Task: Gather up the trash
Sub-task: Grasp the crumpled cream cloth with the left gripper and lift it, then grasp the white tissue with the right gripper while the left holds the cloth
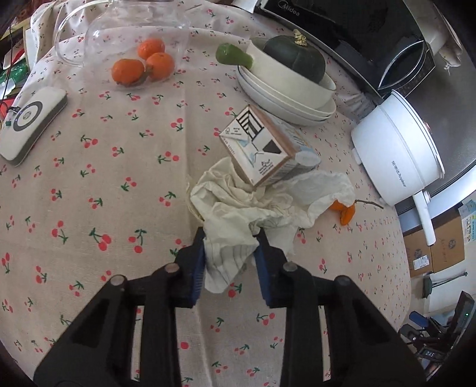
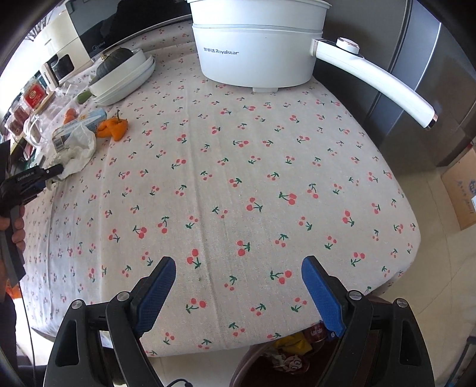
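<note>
Left tool [image 1: 230,250] is clenched on the near corner of a crumpled tissue [image 1: 253,205]; blue pads pinch the paper from both sides, so the wad is caught at its loose edge, the part nearest the tool. Landmark: the milk carton [image 1: 264,148]. The carton lies on its side on the tissue's far part, pinning it. Pulling the tissue will likely drag or roll the carton, judging from how it rests. Just right of the carton, half under the tissue's edge, sits an orange pepper [image 1: 345,211] with a stem; cannot tell if it counts as trash. Beyond the carton: stacked white plates [image 1: 285,98] holding a dark green squash [image 1: 294,59]. Left and beyond: three tangerines [image 1: 142,64] under a glass pitcher [image 1: 134,26]. Right of it: white Royalstar electric pot [image 1: 395,148].

Right tool [image 2: 238,285] is released, jaws wide, nothing between them, hovering over bare cherry-print tabletop [image 2: 238,178] well away from the carton. It sits near the tabletop edge, right above a bin [image 2: 291,354] on the floor already holding wrappers. Probably parked there since drop-off is below. In the right wrist view the left tool and the person's hand [image 2: 16,229] show at far left, at the tissue.

Step in hand: first grab of tissue; carton not yet collected.
</note>
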Available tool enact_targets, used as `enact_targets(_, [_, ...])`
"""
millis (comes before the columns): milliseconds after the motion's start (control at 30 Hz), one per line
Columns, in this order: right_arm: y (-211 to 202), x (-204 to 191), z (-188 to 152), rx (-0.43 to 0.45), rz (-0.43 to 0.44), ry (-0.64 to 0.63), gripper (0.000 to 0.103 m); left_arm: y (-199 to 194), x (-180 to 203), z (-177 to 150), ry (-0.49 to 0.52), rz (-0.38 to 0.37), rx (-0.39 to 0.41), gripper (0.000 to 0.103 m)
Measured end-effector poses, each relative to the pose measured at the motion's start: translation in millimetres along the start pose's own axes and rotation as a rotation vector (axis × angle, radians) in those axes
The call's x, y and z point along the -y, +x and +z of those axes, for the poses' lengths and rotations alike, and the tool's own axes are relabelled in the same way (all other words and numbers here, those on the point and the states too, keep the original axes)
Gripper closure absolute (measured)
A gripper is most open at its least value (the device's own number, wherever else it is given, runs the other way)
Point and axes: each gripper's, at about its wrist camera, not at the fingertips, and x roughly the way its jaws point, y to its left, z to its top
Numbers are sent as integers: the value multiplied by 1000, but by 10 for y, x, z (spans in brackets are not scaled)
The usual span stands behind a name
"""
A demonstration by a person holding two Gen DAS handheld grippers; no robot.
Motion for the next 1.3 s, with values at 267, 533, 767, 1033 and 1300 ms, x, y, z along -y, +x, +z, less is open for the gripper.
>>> enact_targets(267, [-100, -196, -31, 13, 29, 23, 15, -354, -20, -306, 73, 3, -32, 71])
enact_targets(533, [-212, -681, -185, 33, 88, -52, 15, -502, 3, -809, 121, 20, -151, 60])
enact_targets(767, [-157, -997, -280, 15, 145, -82, 15, -601, -64, -842, 52, 37, -114, 52])
enact_targets(1033, [-151, -1143, -310, 17, 157, -119, 15, -795, -152, -883, 10, 68, -92, 75])
enact_targets(1300, [-121, -1326, -253, 14, 189, -117, 15, -1126, -291, -917, -6, 197, -50, 75])
